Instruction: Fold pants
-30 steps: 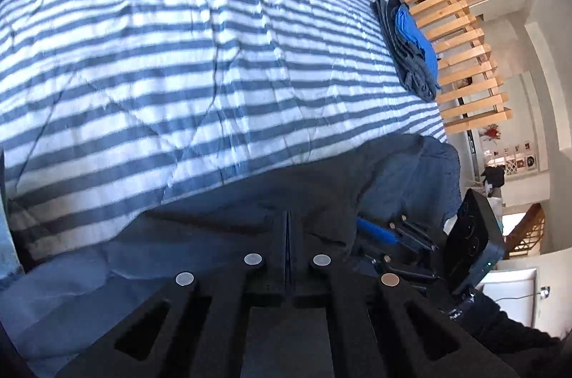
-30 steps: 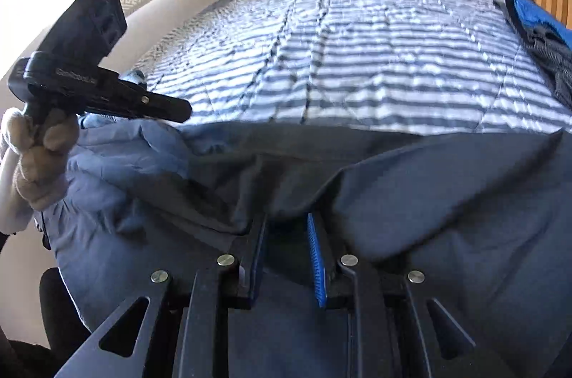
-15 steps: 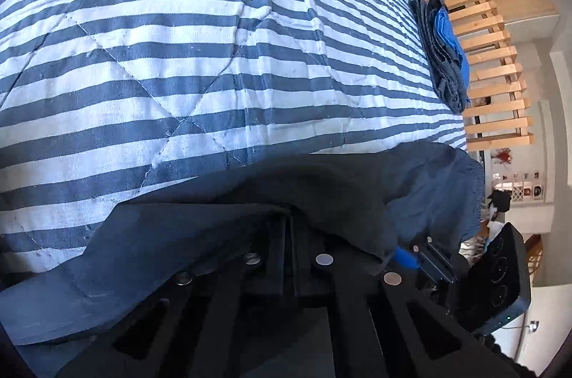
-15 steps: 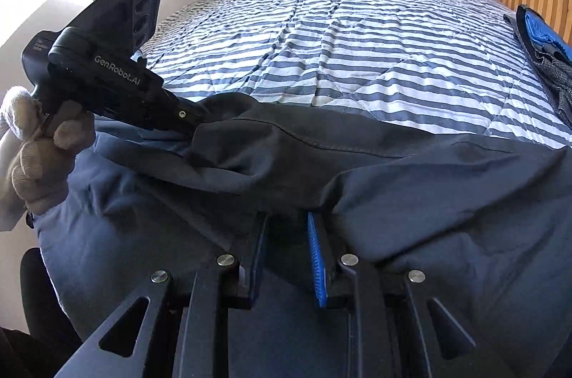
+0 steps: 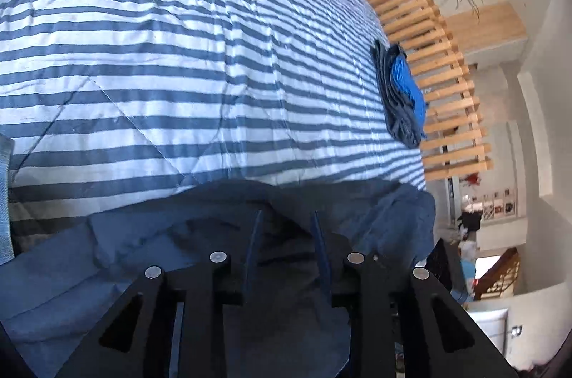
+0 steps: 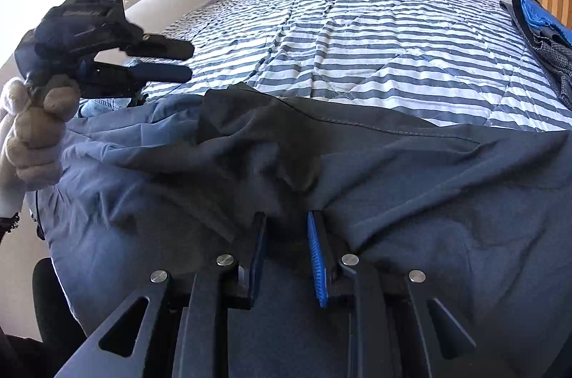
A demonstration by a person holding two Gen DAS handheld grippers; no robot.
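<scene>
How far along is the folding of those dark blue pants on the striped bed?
Early. The dark blue pants lie rumpled at the striped quilt's near edge, one flap turned over. The left gripper is opening, clear of the cloth; the right gripper pinches a bunch. Smoothing and further folds remain.

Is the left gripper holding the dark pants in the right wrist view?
No, the left gripper is in the air above the dark pants, its jaws opening with nothing between them.
</scene>
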